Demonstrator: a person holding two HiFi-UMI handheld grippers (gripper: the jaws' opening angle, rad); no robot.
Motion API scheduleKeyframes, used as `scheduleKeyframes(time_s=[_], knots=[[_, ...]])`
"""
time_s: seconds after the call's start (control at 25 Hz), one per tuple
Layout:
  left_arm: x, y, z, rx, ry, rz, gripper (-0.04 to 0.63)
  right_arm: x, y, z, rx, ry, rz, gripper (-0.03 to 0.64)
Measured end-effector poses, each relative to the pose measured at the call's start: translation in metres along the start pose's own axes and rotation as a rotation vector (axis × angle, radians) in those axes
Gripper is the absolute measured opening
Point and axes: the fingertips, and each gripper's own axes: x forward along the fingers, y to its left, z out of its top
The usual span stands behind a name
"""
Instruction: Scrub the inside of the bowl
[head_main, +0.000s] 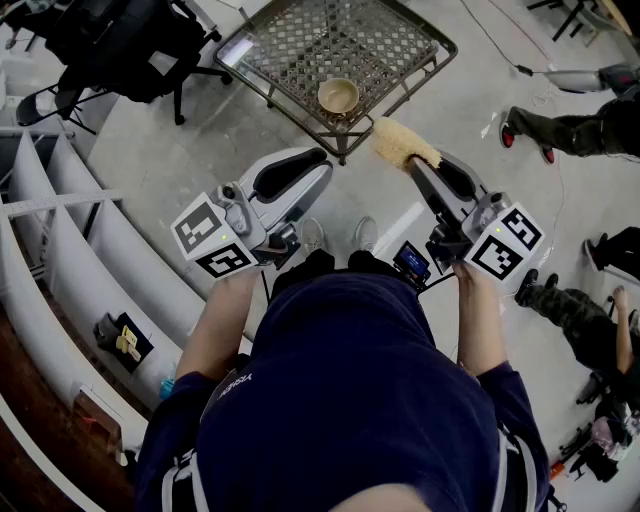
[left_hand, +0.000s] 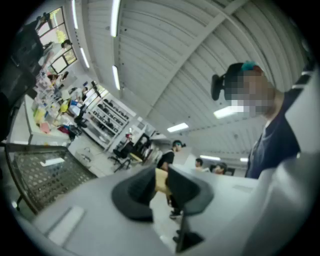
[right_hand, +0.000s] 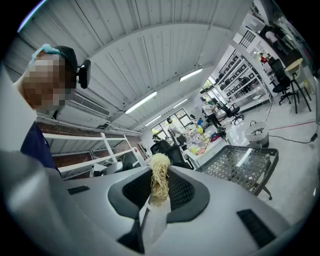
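Observation:
A small tan bowl (head_main: 338, 97) stands near the front edge of a metal mesh table (head_main: 390, 45). My right gripper (head_main: 415, 165) is shut on a pale yellow fibrous scrubber (head_main: 403, 144), which it holds in the air short of the table, to the right of the bowl. In the right gripper view the scrubber (right_hand: 160, 180) sticks up between the jaws of the right gripper (right_hand: 160, 189), and the table (right_hand: 240, 162) lies off to the right. My left gripper (head_main: 318, 165) hovers left of it, below the table's corner. Seen from the left gripper view, the left gripper (left_hand: 161, 179) has a narrow gap between its jaws and holds nothing.
A black office chair (head_main: 120, 40) stands at the back left. White shelving (head_main: 60, 230) curves along the left side. Other people's legs (head_main: 560, 130) and feet (head_main: 570, 310) are on the floor at the right. My own shoes (head_main: 312, 235) show between the grippers.

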Motion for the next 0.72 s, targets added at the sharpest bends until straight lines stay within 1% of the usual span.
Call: scheduleKeyframes(time_s=[0.4, 0.72], knots=[[0.006, -0.006, -0.009, 0.002, -0.003, 0.036, 0.074, -0.012, -0.007, -0.004, 0.013, 0.013, 0.028, 0.069], [0.014, -0.008, -0.022, 0.007, 0.001, 0.114, 0.074, -0.029, -0.025, -0.004, 0.057, 0.021, 0.088, 0.069]])
